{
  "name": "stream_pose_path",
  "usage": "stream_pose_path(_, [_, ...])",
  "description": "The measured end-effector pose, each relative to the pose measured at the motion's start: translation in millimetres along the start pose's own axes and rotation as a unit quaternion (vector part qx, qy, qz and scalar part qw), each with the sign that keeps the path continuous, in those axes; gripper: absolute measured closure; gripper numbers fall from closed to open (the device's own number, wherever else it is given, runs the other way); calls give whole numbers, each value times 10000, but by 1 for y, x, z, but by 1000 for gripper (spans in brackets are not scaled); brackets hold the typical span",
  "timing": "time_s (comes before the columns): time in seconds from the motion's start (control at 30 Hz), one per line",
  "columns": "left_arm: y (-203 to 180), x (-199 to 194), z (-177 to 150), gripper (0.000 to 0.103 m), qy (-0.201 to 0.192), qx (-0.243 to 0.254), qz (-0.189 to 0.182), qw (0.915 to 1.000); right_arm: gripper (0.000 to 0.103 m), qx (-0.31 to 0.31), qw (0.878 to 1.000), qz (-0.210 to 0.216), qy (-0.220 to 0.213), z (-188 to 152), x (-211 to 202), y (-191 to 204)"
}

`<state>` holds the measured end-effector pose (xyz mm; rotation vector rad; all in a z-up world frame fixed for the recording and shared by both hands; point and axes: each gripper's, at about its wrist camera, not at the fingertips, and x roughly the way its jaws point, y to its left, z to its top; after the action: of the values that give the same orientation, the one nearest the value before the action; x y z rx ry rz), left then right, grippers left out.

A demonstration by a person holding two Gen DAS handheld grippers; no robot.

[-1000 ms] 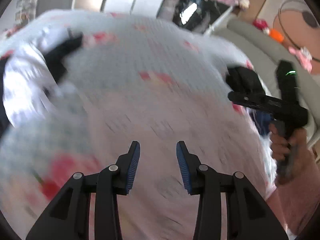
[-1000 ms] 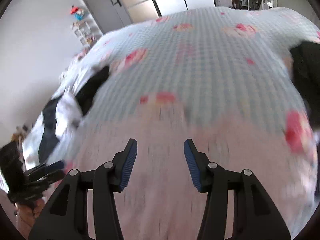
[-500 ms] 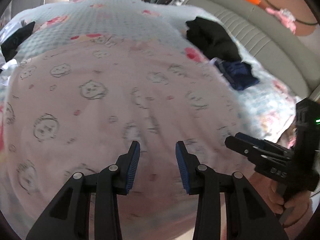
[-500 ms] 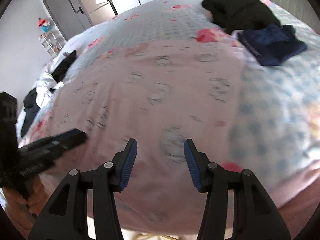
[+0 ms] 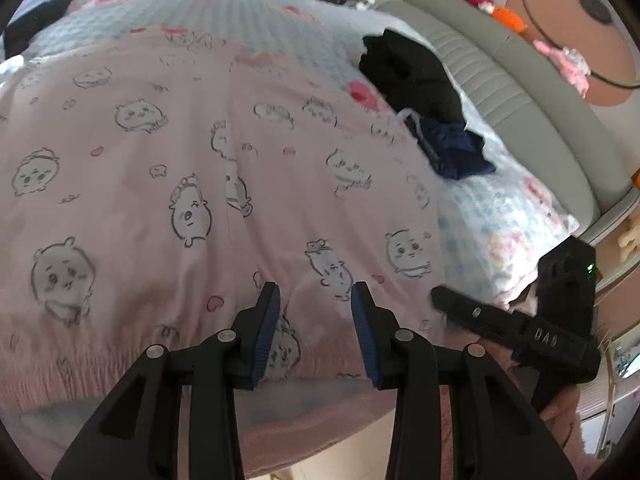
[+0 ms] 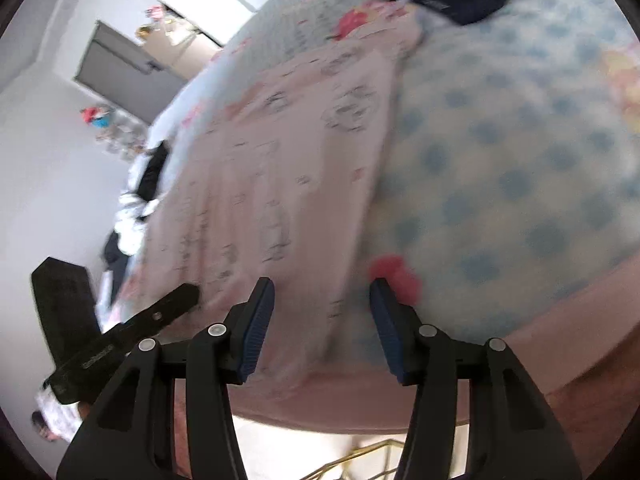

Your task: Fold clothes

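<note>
- Bed under a checked blue-and-white cover with red and pink prints, filling most of both views
- Pink garment printed with little cartoon faces, spread flat over the near half of the bed, near hem hanging at the mattress edge just ahead of both tools; looks like trousers from the seam down the middle, though hard to be sure
- Grey padded headboard along the far right side
- Black garment bunched near the headboard, a navy garment touching it, both well apart from the near hem
- More dark and white clothes heaped at the far left edge of the bed
- Left gripper low over the near hem, fingers spread, holding nothing
- Right gripper near the right corner of the hem, fingers likewise spread and empty; view blurred
- Likely handling: thin, soft, light cloth, limp and quick to sag or crease, no stiffness to lean on
- Best hold, as a judgement: pinch the gathered hem at its two near corners, one tool each, then lift together to keep the fold square
</note>
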<state>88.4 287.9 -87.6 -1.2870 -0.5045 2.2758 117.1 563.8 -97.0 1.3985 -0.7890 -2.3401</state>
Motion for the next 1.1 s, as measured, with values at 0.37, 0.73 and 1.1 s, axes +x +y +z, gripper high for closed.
stream_pose_path(0.37, [-9,23,-2,65,481,58,-97,9988,77,154,9993,309,-153,-11,-3,2])
stream_pose_path(0.73, [-19,35,-6,65,595,85,-105,9981,80,538,9984,159,-4,-9,16,-1])
stream_pose_path(1.1, [-26,25,-10,65,455,216,57,9987,83,137,9994,326,33,-19,11,15])
